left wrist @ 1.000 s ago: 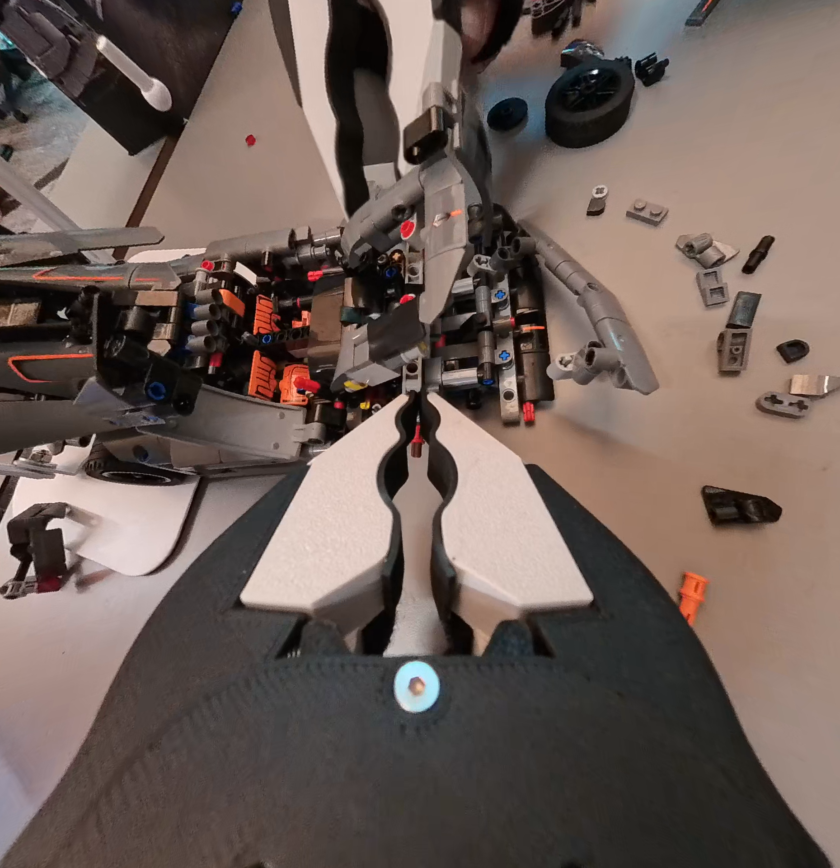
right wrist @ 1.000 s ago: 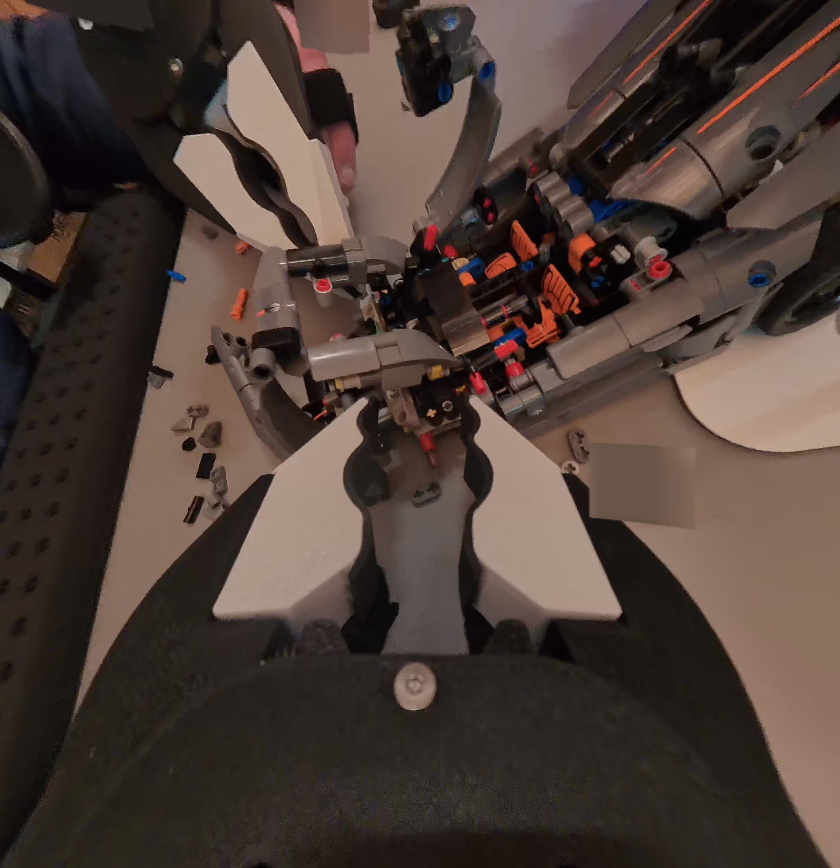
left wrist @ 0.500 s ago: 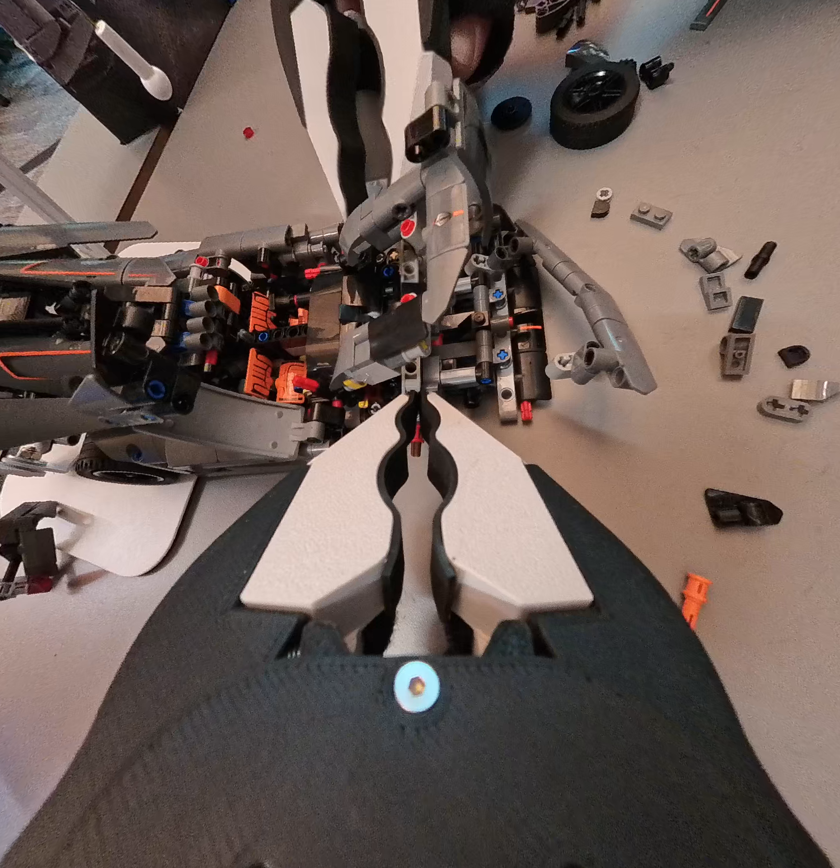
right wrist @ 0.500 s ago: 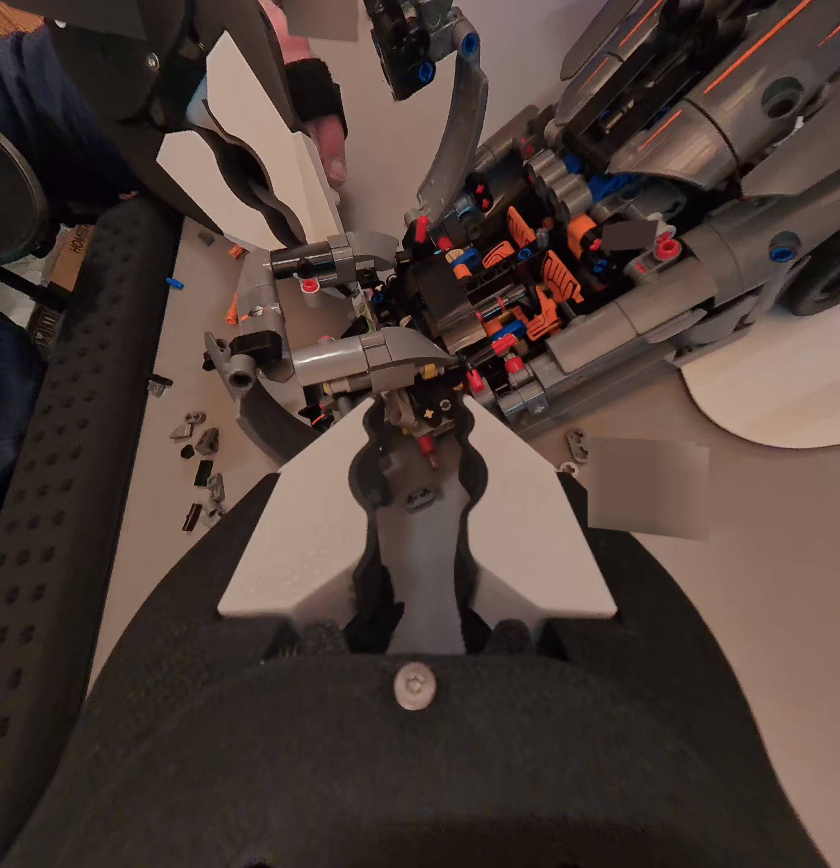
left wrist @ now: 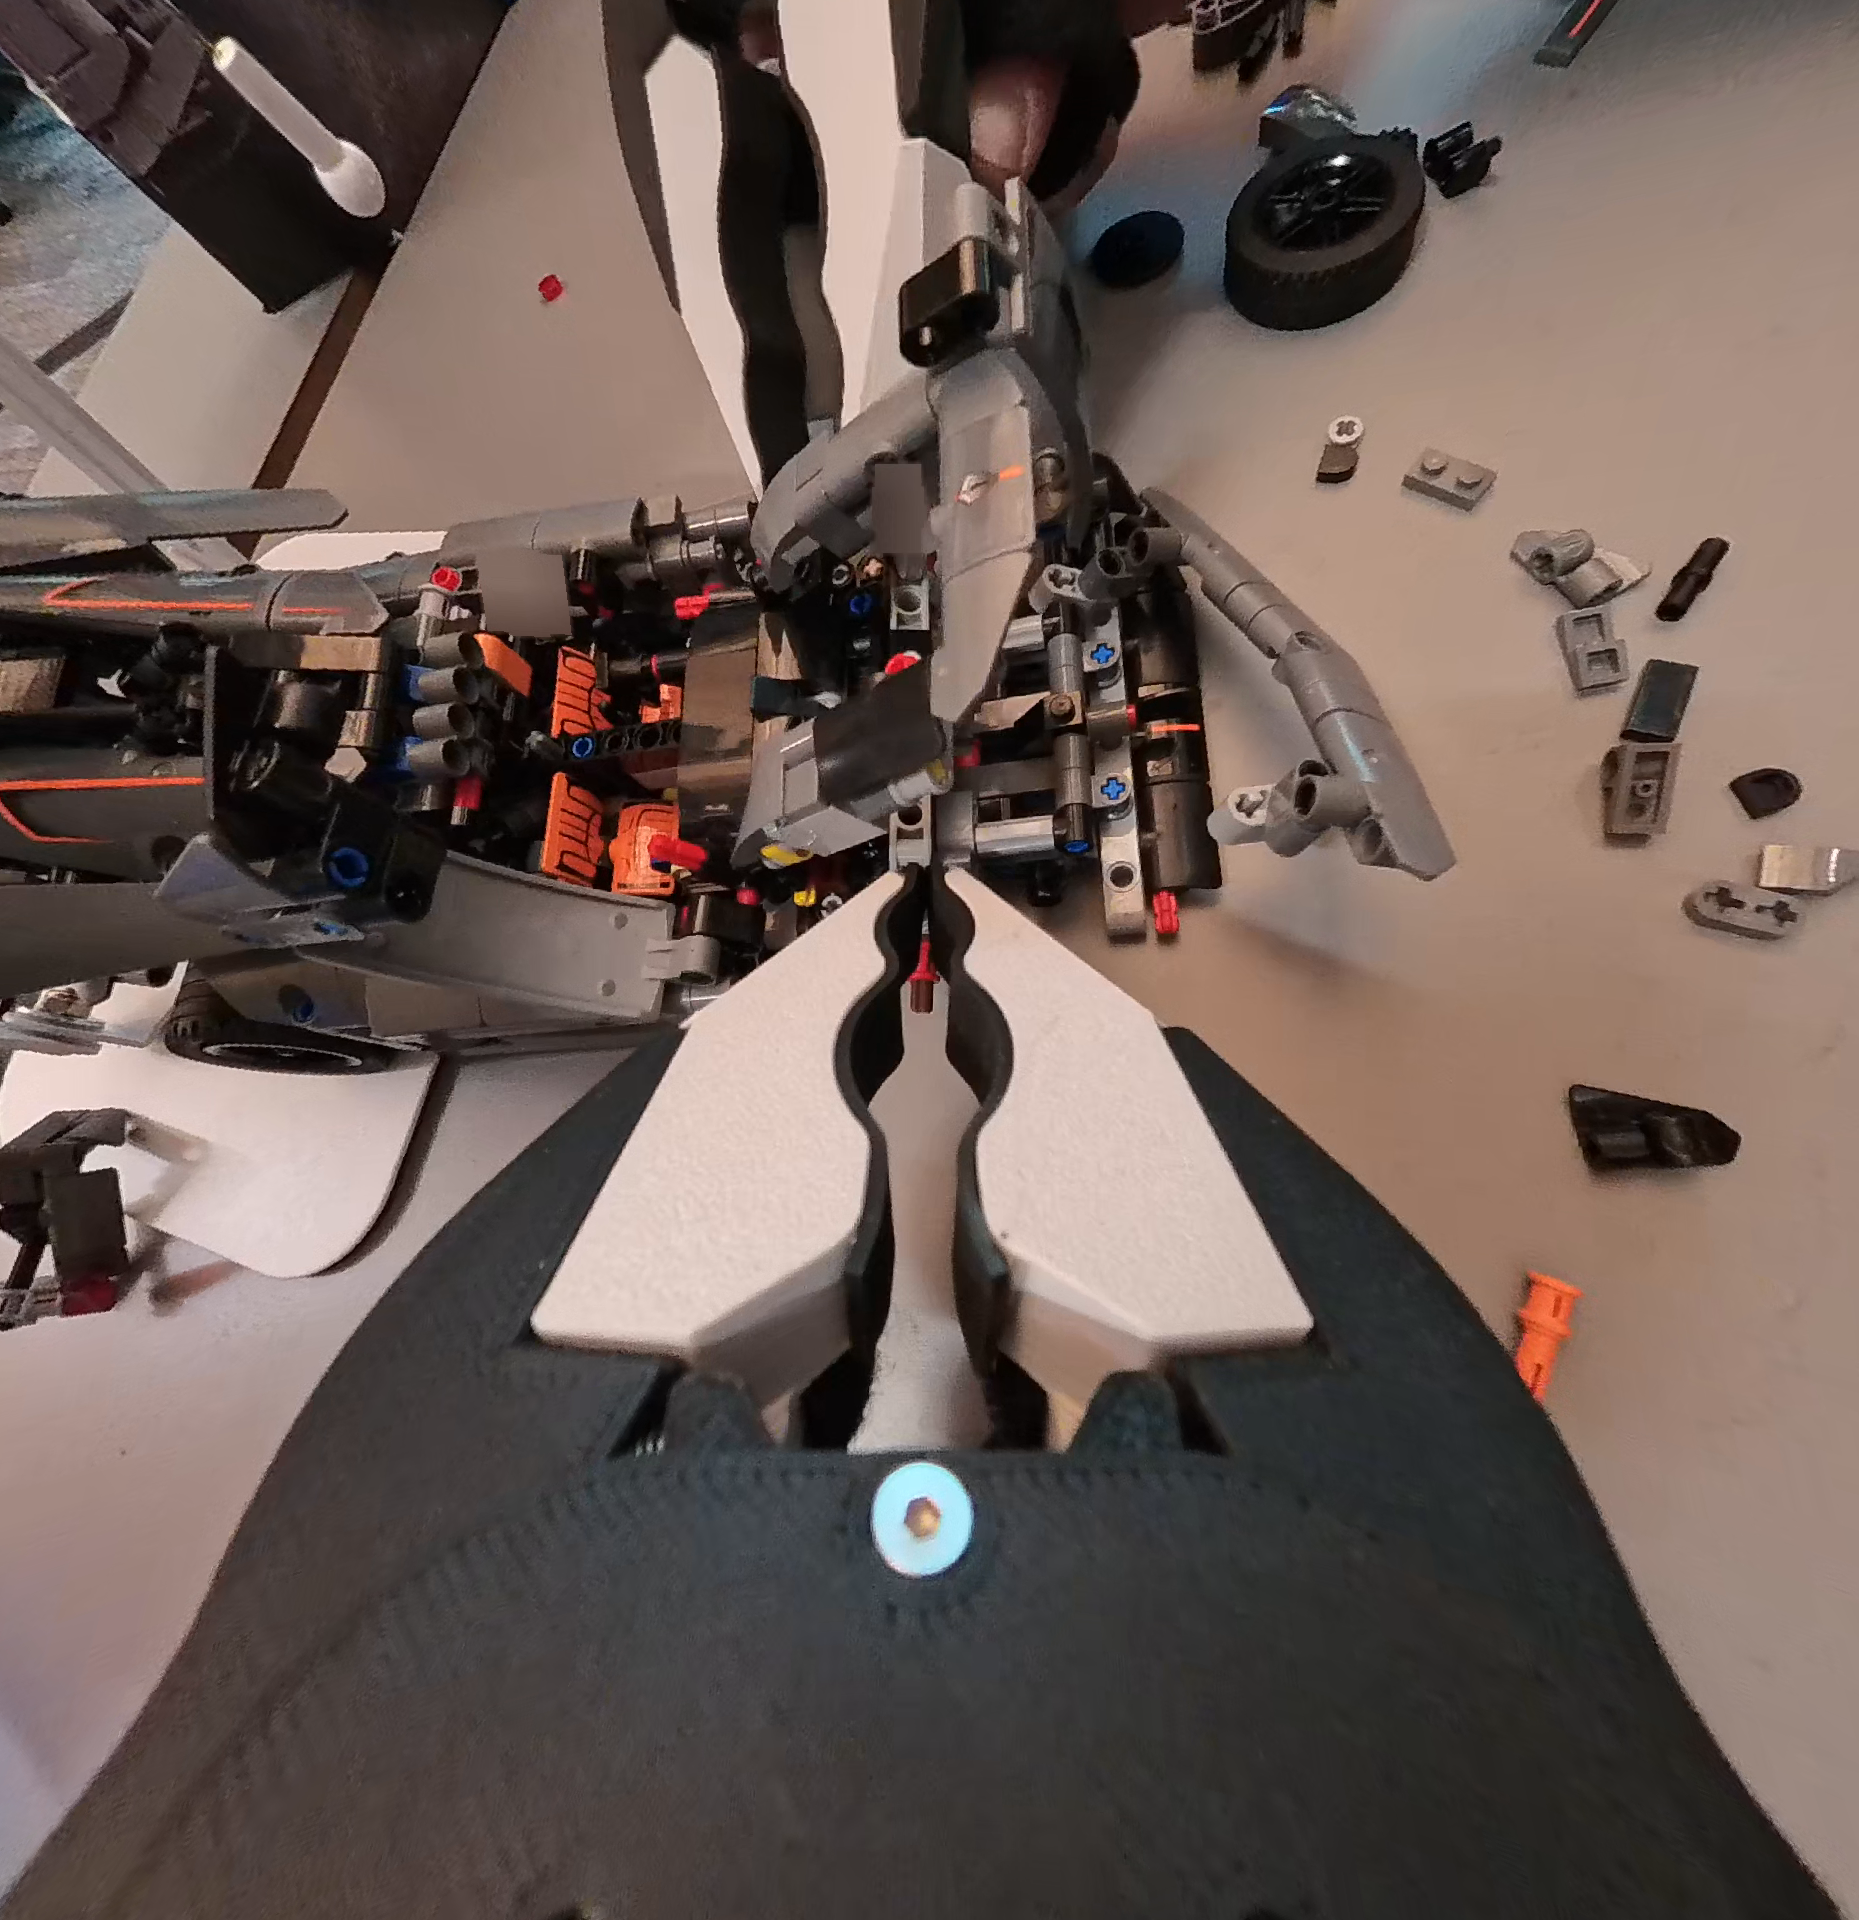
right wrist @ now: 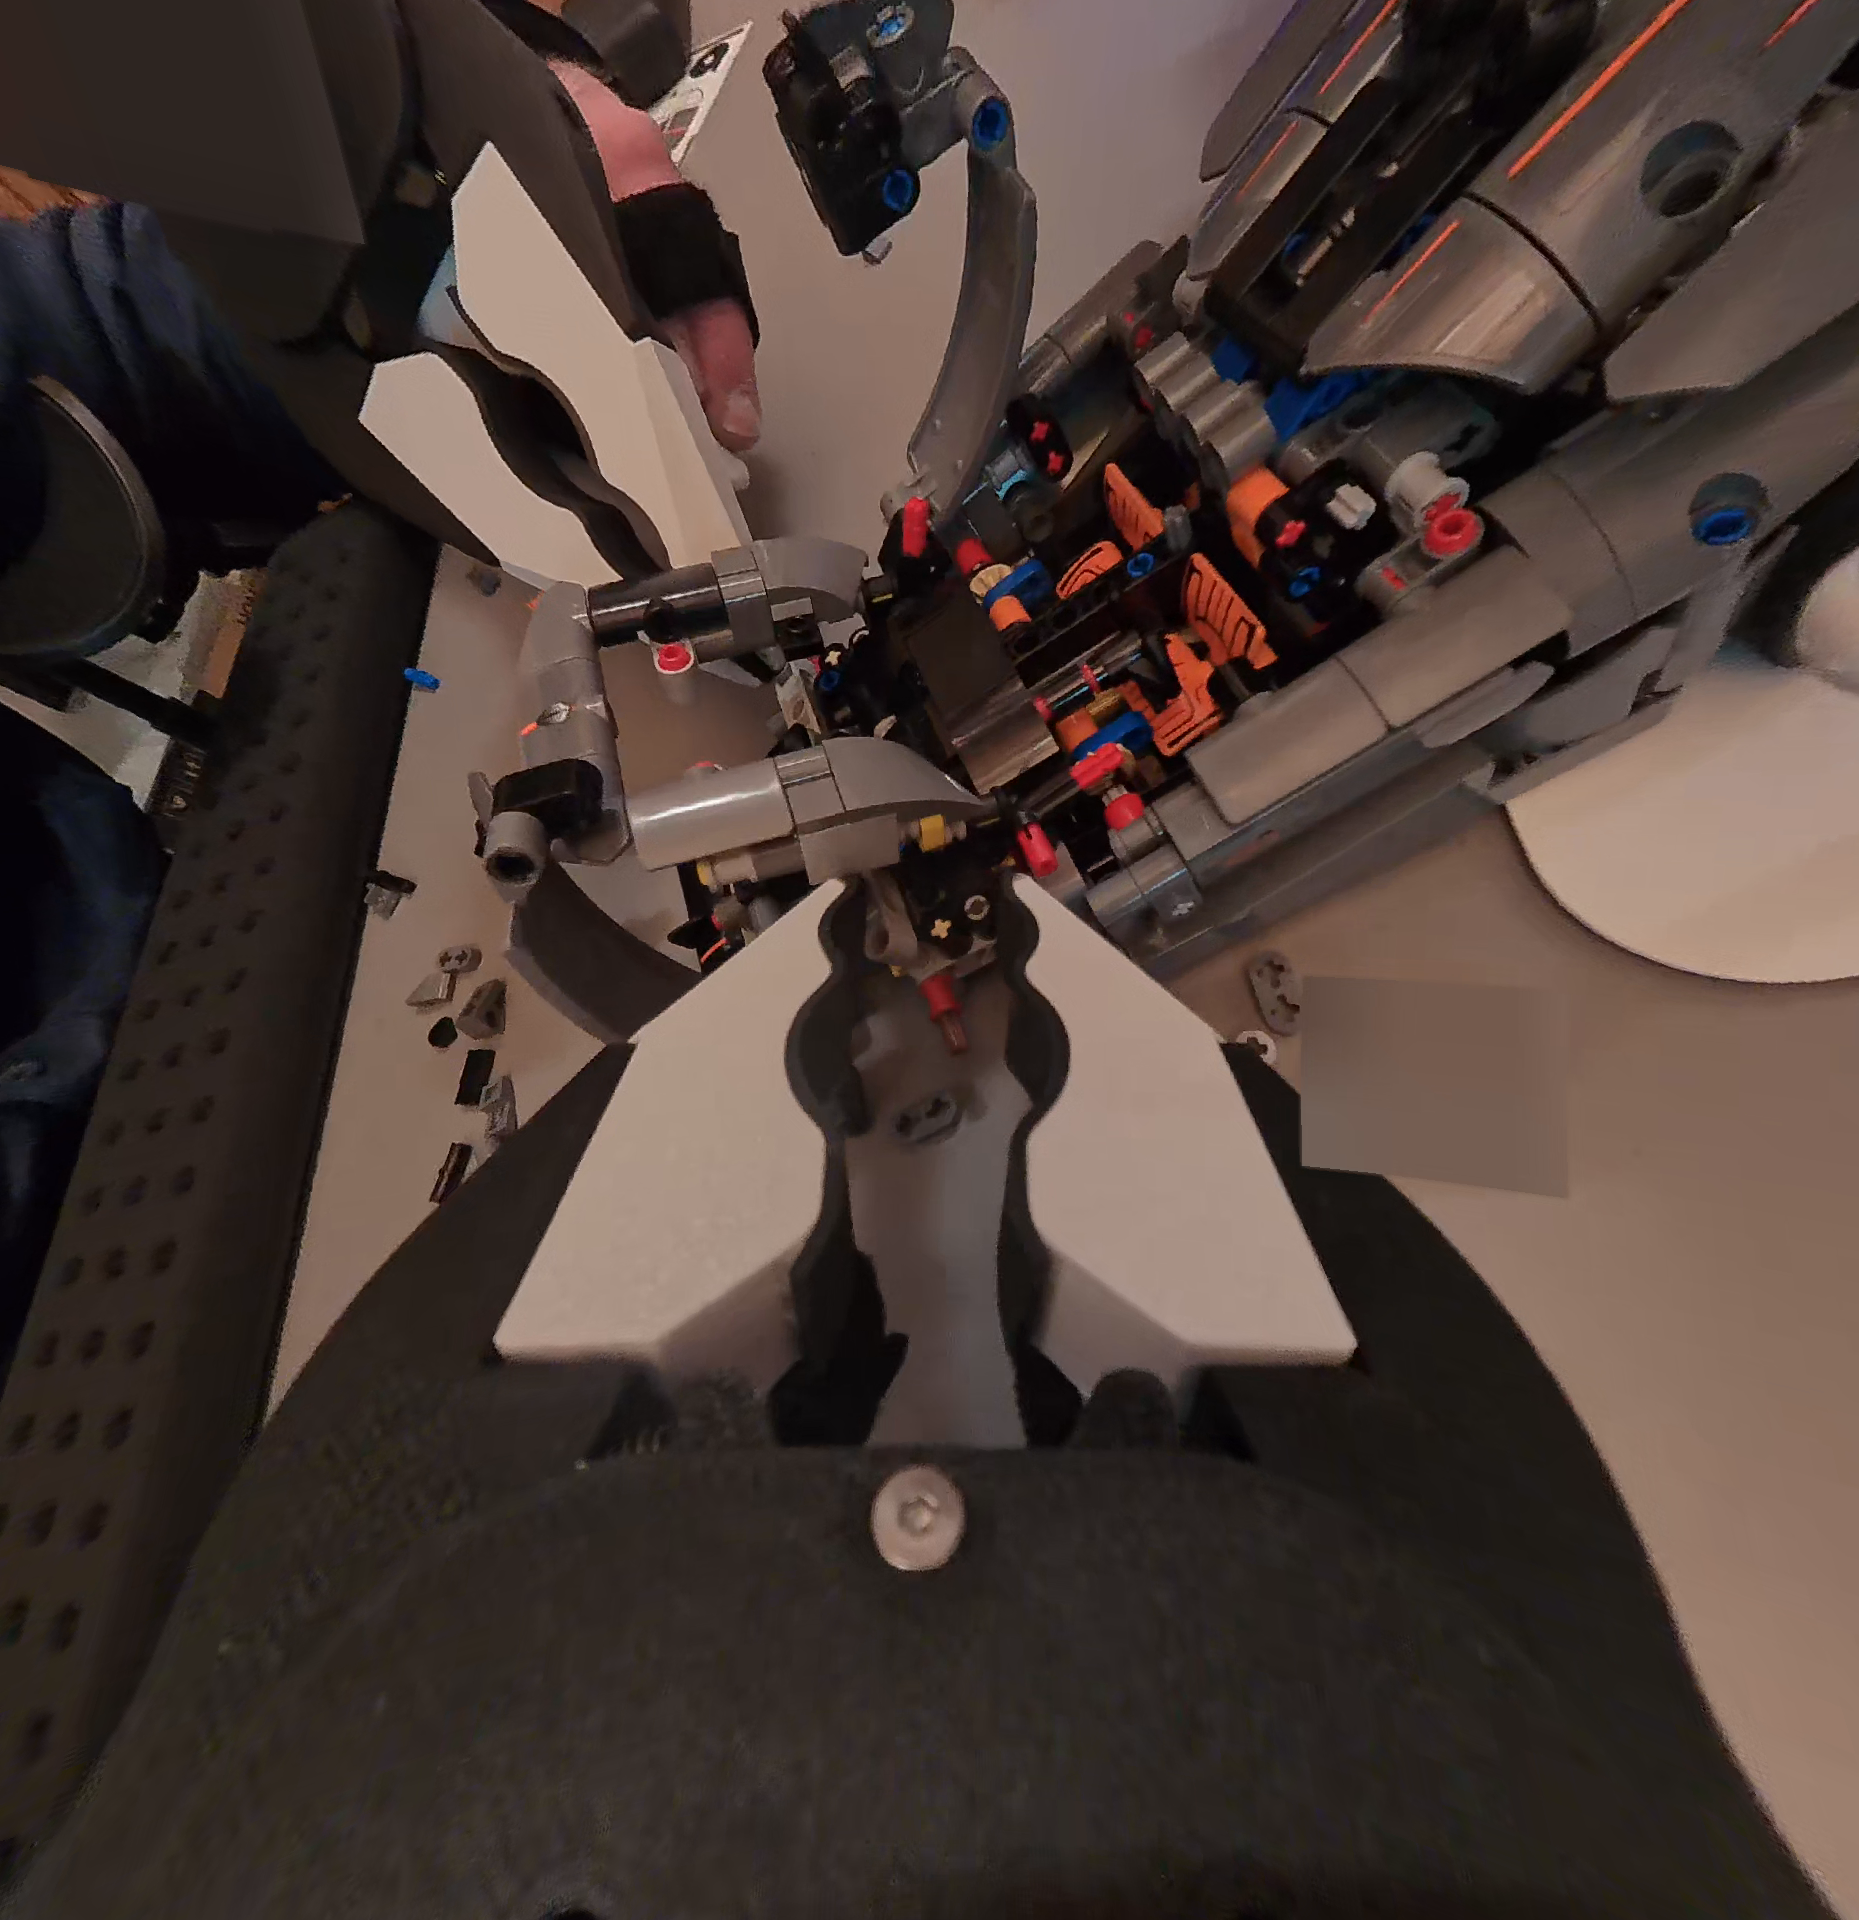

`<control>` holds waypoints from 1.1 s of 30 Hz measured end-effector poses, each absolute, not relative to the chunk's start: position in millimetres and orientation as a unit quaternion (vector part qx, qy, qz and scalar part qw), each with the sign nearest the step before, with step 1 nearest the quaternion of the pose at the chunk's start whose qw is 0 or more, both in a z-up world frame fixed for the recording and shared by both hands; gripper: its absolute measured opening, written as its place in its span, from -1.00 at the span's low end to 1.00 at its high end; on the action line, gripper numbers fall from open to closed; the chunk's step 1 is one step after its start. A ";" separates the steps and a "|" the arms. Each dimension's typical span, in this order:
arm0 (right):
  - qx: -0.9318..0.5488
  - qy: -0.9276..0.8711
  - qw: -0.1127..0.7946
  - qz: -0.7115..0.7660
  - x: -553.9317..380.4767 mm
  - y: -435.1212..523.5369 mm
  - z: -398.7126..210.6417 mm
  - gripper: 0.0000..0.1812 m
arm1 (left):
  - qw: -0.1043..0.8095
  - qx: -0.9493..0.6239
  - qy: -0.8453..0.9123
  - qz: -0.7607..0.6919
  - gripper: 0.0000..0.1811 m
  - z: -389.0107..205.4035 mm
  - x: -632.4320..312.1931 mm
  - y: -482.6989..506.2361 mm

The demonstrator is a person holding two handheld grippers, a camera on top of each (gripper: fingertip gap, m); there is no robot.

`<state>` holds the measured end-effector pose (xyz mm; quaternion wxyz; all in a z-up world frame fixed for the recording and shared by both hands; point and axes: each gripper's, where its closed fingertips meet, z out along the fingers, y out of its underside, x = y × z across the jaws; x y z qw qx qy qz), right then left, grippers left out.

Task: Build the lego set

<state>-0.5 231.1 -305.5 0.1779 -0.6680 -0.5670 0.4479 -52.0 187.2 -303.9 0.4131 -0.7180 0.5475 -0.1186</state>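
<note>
1. Lego car [left wrist: 405, 727] lies on the pale desk [left wrist: 1527, 1039], partly built: grey body panels with orange stripes, orange, blue and red parts exposed in the open middle. In the right wrist view the same car [right wrist: 1372, 582] runs off to the upper right.
2. My left gripper [left wrist: 927, 883] is at the car's near edge, fingers [left wrist: 1060, 1039] drawn almost together. A thin red pin [left wrist: 922, 971] sits in the narrow gap between them, just below a grey beam end of the model. I cannot tell whether the pads actually press on it.
3. My right gripper [right wrist: 920, 914] has its fingers [right wrist: 1133, 1091] held apart, 1 on each side of a small black-and-grey cluster at the car's edge. A red axle [right wrist: 944, 1003] sticks out of that cluster into the gap. Contact with the finger pads cannot be confirmed.
4. A grey curved hood section [left wrist: 982, 540] stands up from the car's middle, beyond my left fingers.
5. Loose parts on the desk to the right in the left wrist view: black wheel [left wrist: 1320, 234], orange pin [left wrist: 1543, 1330], black wedge piece [left wrist: 1642, 1127], several small grey plates [left wrist: 1450, 480].
6. A white curved sheet [left wrist: 312, 1153] lies under the car's side.
</note>
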 end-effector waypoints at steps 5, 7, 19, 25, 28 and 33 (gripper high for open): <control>-0.677 -0.557 0.165 0.452 -0.9 231.1 -306.7 -0.76 | 0.414 -0.719 0.544 -0.121 -1.00 -303.6 -52.6 188.3; -0.683 -0.555 0.159 0.448 -1.7 231.6 -306.9 -0.77 | 0.414 -0.720 0.543 -0.121 -1.00 -303.5 -53.0 188.9; -0.695 -0.550 0.131 0.445 -2.0 234.2 -308.7 -0.80 | 0.424 -0.721 0.534 -0.123 -1.00 -301.5 -55.7 193.0; -0.697 -0.553 0.123 0.440 -4.3 233.9 -307.0 -0.80 | 0.421 -0.721 0.540 -0.107 -1.00 -301.8 -58.1 193.2; -0.696 -0.552 0.122 0.442 -4.2 233.4 -307.6 -0.80 | 0.422 -0.720 0.539 -0.113 -1.00 -300.2 -59.4 193.5; -0.696 -0.556 0.123 0.437 -6.2 233.1 -307.2 -0.80 | 0.426 -0.718 0.539 -0.108 -1.00 -293.1 -65.7 196.5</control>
